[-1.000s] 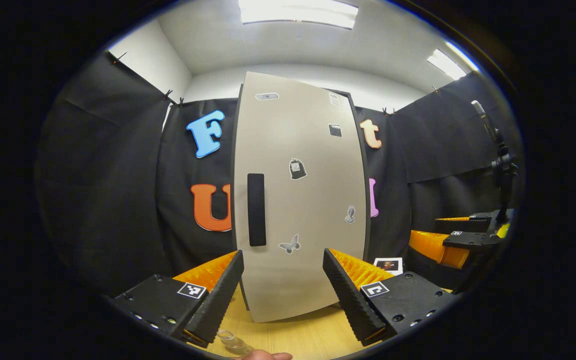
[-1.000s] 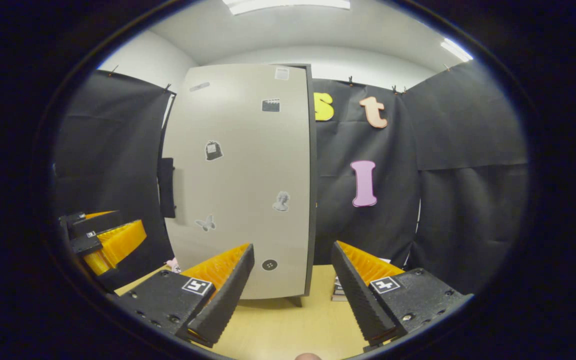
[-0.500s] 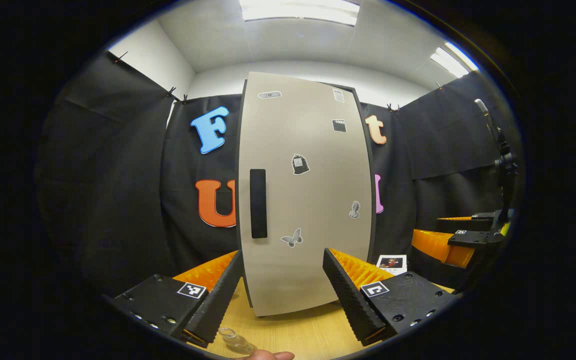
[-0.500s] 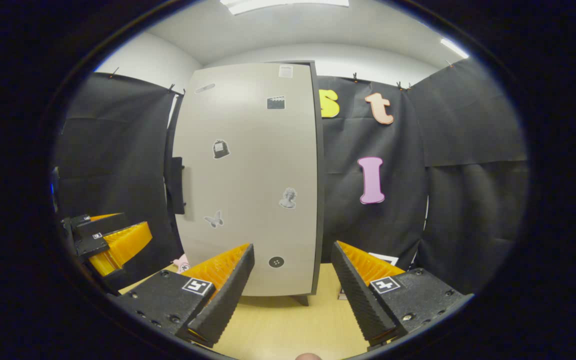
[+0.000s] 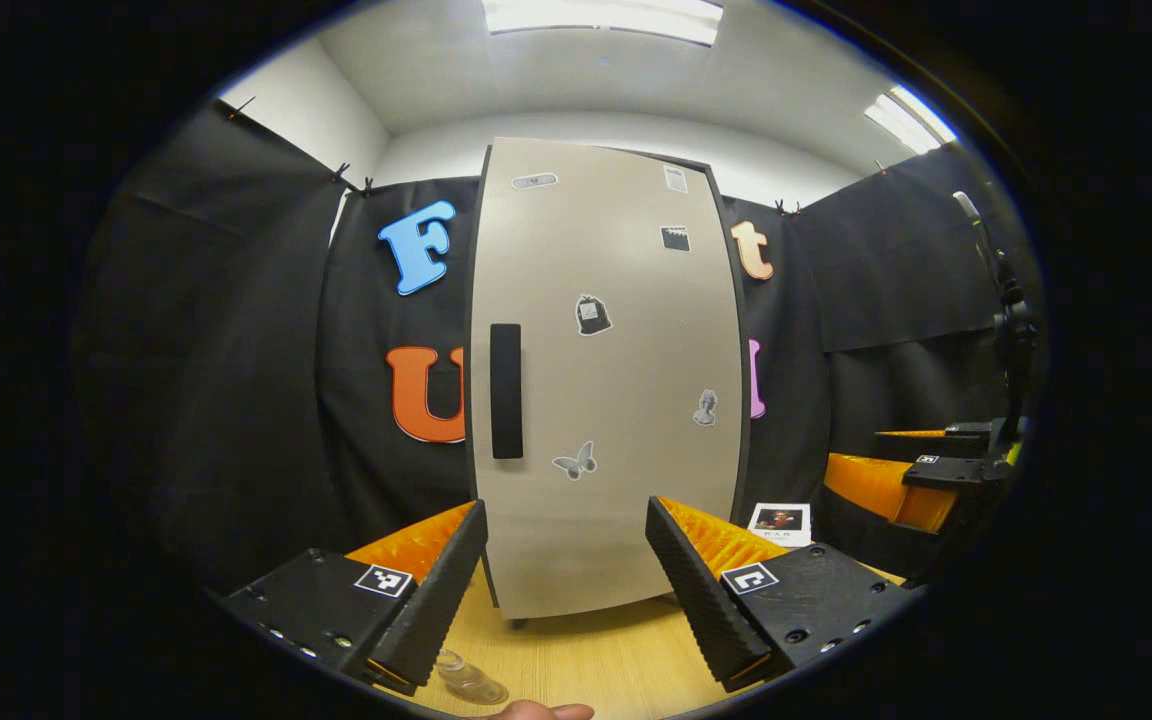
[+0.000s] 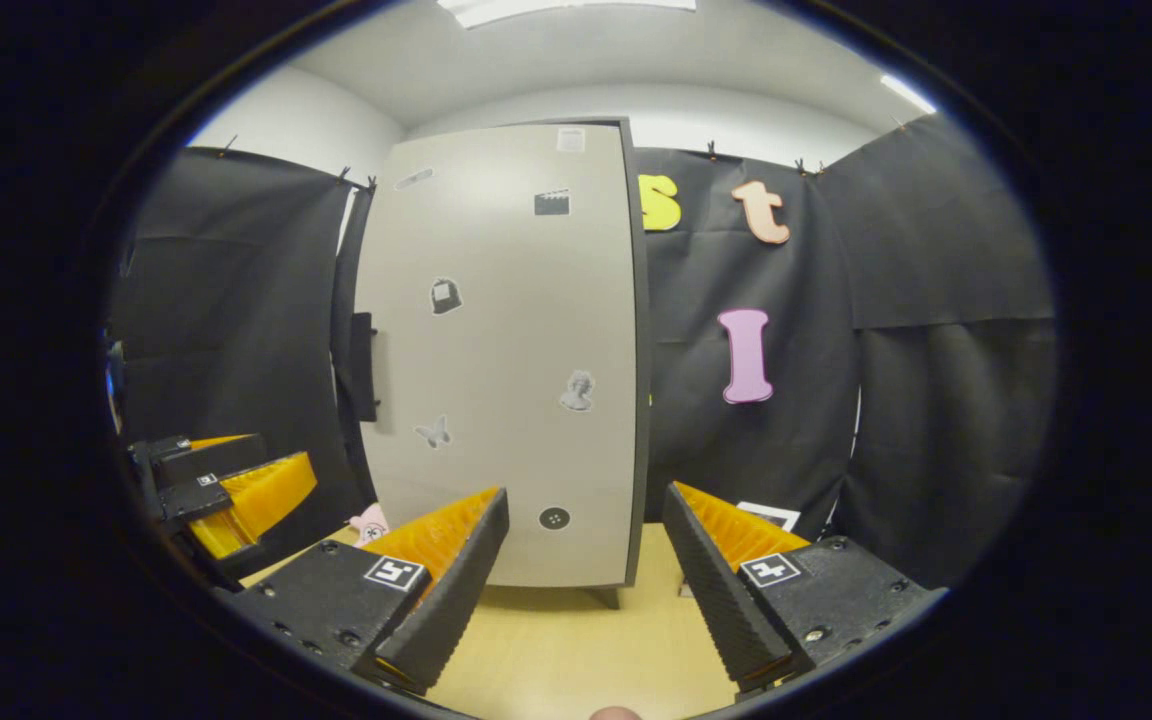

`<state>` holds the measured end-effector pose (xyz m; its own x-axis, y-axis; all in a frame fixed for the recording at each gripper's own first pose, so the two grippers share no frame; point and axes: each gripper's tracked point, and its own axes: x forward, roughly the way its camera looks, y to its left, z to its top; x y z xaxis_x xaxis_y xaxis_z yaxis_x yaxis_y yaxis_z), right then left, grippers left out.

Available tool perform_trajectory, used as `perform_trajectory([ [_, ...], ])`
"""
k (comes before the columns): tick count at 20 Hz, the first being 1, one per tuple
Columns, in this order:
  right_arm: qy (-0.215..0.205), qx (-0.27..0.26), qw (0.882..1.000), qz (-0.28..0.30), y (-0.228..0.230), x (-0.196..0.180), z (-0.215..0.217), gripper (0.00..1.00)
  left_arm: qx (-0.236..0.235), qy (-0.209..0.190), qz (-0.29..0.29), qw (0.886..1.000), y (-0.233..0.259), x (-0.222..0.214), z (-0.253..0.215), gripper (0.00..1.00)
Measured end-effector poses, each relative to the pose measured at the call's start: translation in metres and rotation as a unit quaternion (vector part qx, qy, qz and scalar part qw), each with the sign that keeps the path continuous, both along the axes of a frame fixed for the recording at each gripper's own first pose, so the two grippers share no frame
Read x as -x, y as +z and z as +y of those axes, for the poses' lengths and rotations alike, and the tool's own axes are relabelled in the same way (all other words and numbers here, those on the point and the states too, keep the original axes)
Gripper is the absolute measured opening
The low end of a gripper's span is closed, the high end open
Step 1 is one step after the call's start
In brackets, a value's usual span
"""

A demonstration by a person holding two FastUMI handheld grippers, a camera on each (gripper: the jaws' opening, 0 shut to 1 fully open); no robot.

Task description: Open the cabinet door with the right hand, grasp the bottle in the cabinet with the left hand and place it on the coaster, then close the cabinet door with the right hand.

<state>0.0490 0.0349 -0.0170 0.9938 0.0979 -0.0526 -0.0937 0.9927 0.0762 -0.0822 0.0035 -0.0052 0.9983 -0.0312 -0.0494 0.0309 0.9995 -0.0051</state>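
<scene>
Since a second ago both cameras have drawn slightly back from the tall beige cabinet door with the black bar handle [image 5: 606, 380]; we see more pale wooden tabletop [image 5: 596, 660] below its lower edge. We find the door closed, so the bottle behind it is hidden. Its stickers (a butterfly, a bust, a clapperboard, a bag-shaped tag) carry no writing we can read. The left gripper [image 5: 566, 585] faces the door front, jaws wide apart, empty. The right gripper [image 6: 584, 580] faces the door's right edge [image 6: 496, 350], jaws wide apart, empty. A small white card with a picture [image 5: 781, 521] lies right of the door; its caption is too small to read. A clear glass-like round object [image 5: 471, 680] lies before the door; we cannot identify it.
</scene>
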Motion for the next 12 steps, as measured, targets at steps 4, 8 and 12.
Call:
perform_trajectory([
  [4, 0.002, -0.001, 1.0, -0.001, 0.001, 0.0011, 0.0013, 0.96, 0.0, 0.004, -0.002, 1.0, 0.0016, 0.0018, 0.0023, 0.96],
  [8, 0.0, -0.001, 1.0, 0.001, -0.0006, 0.0017, 0.0013, 0.96, -0.007, 0.008, 0.005, 1.0, -0.0016, 0.0028, 0.0045, 0.96],
  [12, 0.002, -0.002, 1.0, -0.002, 0.0013, 0.0025, 0.0032, 0.96, -0.006, 0.011, -0.001, 1.0, 0.002, 0.0029, 0.0059, 0.96],
])
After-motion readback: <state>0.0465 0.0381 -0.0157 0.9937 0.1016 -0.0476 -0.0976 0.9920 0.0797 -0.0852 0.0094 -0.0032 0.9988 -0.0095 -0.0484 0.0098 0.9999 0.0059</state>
